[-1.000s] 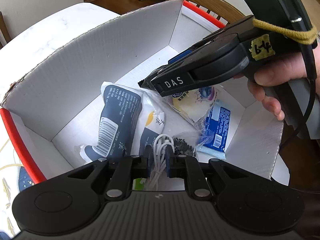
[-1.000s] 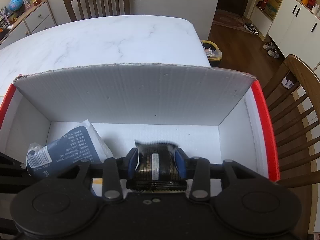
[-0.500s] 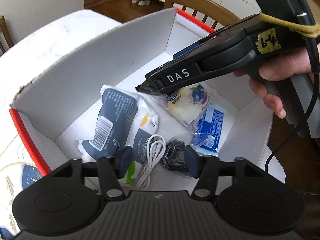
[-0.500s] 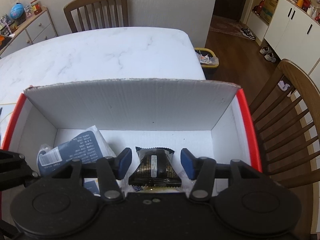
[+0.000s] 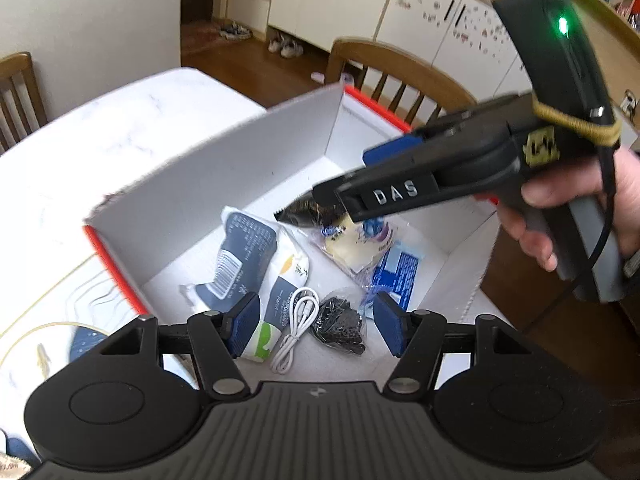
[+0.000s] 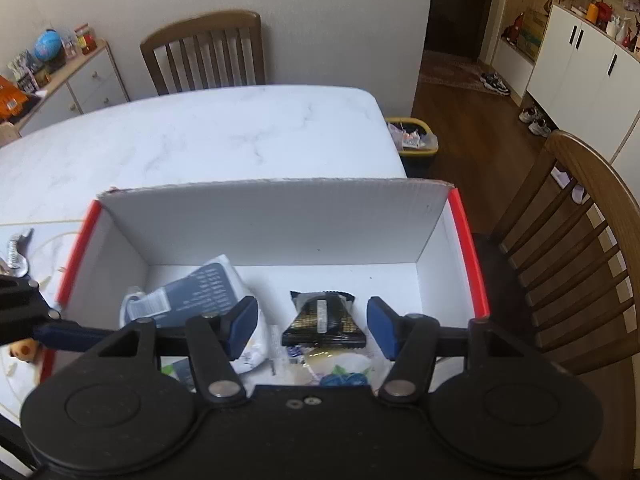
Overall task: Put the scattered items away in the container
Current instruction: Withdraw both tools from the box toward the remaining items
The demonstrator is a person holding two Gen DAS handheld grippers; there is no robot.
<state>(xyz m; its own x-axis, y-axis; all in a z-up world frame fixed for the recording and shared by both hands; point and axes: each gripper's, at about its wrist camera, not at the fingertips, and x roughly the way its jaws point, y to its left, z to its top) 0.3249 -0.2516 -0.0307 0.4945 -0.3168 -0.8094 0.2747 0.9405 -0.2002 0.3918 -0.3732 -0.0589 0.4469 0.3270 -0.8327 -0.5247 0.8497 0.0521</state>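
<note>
White corrugated box (image 6: 276,216), red-edged, on marble worktop (image 6: 224,132); holds the gathered items. Contents: navy paper pack (image 5: 240,256), white coiled cable (image 5: 298,326), black clip bag (image 5: 340,322), blue sachet (image 5: 400,276), yellow snack pouch (image 5: 352,248), dark gold-checked packet (image 6: 324,320). Left gripper (image 5: 316,320): fingers have just been opening, nothing gripped, cable lying loose below. Right gripper (image 6: 312,320): fingers likewise just opening, empty, packet resting on the box floor.

Progress: judged mostly done; small things (image 6: 18,252) remain on the worktop left of the box, too blurred to name. Far wall stands tall; right half of the floor is bare. Wooden chair (image 6: 580,260) sits near the right edge.
</note>
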